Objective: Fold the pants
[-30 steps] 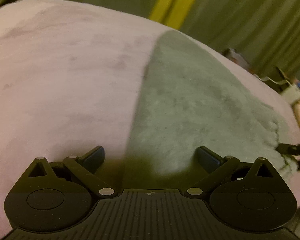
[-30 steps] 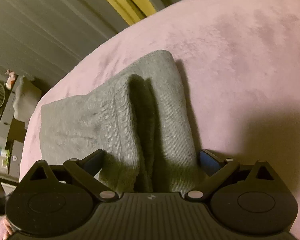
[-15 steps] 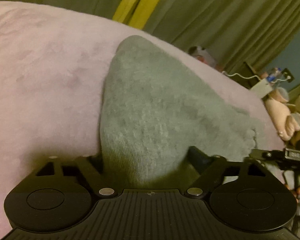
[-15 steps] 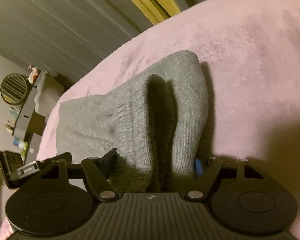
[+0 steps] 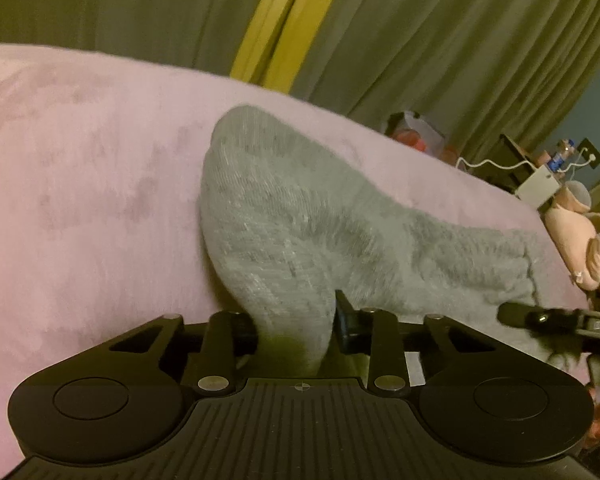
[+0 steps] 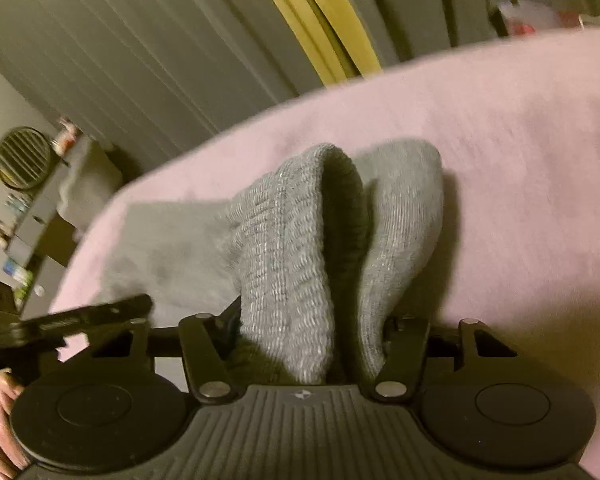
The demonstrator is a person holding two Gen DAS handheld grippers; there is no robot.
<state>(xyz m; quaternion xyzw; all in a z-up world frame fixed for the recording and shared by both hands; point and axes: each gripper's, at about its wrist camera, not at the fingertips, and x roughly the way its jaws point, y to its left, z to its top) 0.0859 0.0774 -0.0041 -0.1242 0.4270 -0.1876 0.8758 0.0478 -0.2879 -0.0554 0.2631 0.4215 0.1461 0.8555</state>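
**Both grippers pinched one end of the grey pants**

Across the pink bedcover [image 5: 80, 200], the grey pants [image 5: 300, 220] lay stretched from left to right along its near part, with one end bunched up toward the cameras. At that near end the left gripper [image 5: 296, 326] had just been closing, and its jaws stood nearly together with a narrow tongue of cloth pinched between them. In its own view the right gripper [image 6: 312, 332] had likewise just been closing. Its jaws stood wider, clamped on a thicker bunch that included the ribbed band [image 6: 288, 264] and the plainer layer beside it. Each gripper appeared at the edge of the other's view, so the two holds sat near each other along one edge of the garment.

Taking one edge at two points probably served to keep it straight while it was carried over the flat part, which would make the fold. The fabric rose steeply into both grips, suggesting a lift had begun.
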